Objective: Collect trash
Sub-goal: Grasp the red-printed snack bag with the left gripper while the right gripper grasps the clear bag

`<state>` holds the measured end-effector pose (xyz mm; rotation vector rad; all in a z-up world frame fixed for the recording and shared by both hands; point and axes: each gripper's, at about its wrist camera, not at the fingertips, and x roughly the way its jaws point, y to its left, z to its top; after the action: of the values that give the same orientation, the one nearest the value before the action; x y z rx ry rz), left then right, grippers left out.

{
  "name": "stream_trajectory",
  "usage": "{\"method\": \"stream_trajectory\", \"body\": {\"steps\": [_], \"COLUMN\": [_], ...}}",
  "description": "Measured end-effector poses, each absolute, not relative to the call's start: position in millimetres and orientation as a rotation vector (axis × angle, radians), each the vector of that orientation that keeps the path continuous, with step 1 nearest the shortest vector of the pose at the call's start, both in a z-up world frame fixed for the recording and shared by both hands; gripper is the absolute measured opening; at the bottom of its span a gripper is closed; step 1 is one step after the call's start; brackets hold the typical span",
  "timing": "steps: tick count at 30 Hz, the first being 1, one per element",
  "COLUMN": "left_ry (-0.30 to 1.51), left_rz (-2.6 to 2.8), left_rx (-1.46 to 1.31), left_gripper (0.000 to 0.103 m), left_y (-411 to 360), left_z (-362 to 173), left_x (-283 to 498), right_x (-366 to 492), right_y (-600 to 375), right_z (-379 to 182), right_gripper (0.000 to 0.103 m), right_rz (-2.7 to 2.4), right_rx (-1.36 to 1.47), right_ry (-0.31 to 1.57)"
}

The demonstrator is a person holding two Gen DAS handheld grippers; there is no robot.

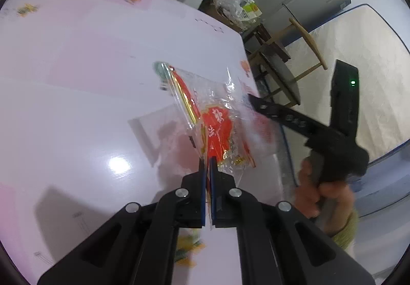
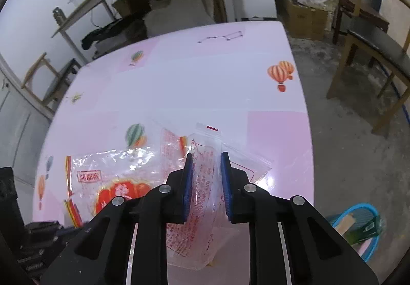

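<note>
Wrapper (image 1: pixel 217 131) pinched in left hand-held gripper (image 1: pixel 207 160); blue basket (image 2: pixel 369 246) holds trash.

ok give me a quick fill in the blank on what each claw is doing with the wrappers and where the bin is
1. The left claw is shut on the clear wrapper with the ____ label.
2. The clear wrapper with small red print sits between the fingers of the ____ claw.
3. The blue waste basket stands on the ____, beside the table.
4. The table cover is printed with hot-air ____.

Missing words: red; right; floor; balloons
</note>
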<state>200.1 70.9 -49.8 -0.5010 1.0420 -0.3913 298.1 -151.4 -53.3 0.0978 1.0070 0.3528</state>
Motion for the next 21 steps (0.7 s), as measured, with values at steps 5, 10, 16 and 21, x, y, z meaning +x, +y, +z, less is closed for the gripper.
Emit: {"method": "stream_trajectory", "body": {"steps": [5,10,16,21], "left_ry": [1.03,1.029,1.018,1.016], "left_rz": [-0.328,-0.289,-0.276,-0.283], "left_rx": [-0.462,-0.485,-0.517,-0.534], "left_gripper": [0.002,0.002,0.002,0.002], "left_y": [99.2,116.8,127.7,130.4], "left_z": [-52.3,-60.7,-63.1,-65.9], "left_x": [174.9,159.4,148.4,149.3], "right_x": [282.6,274.7,261.9,261.4], "right_y": [-141.4,-134.1,-142.6,-142.0], "right_z": [-42.1,-38.5,-31.1,-47.1], "right_gripper": [0.022,0.055,0.082,0.087], "right_rz": [0.402,0.419,0.401,0.348], "right_rx": [0.08,0.045,0.081,0.066], "right_ry": [0.986,0.971,0.97,1.041]}}
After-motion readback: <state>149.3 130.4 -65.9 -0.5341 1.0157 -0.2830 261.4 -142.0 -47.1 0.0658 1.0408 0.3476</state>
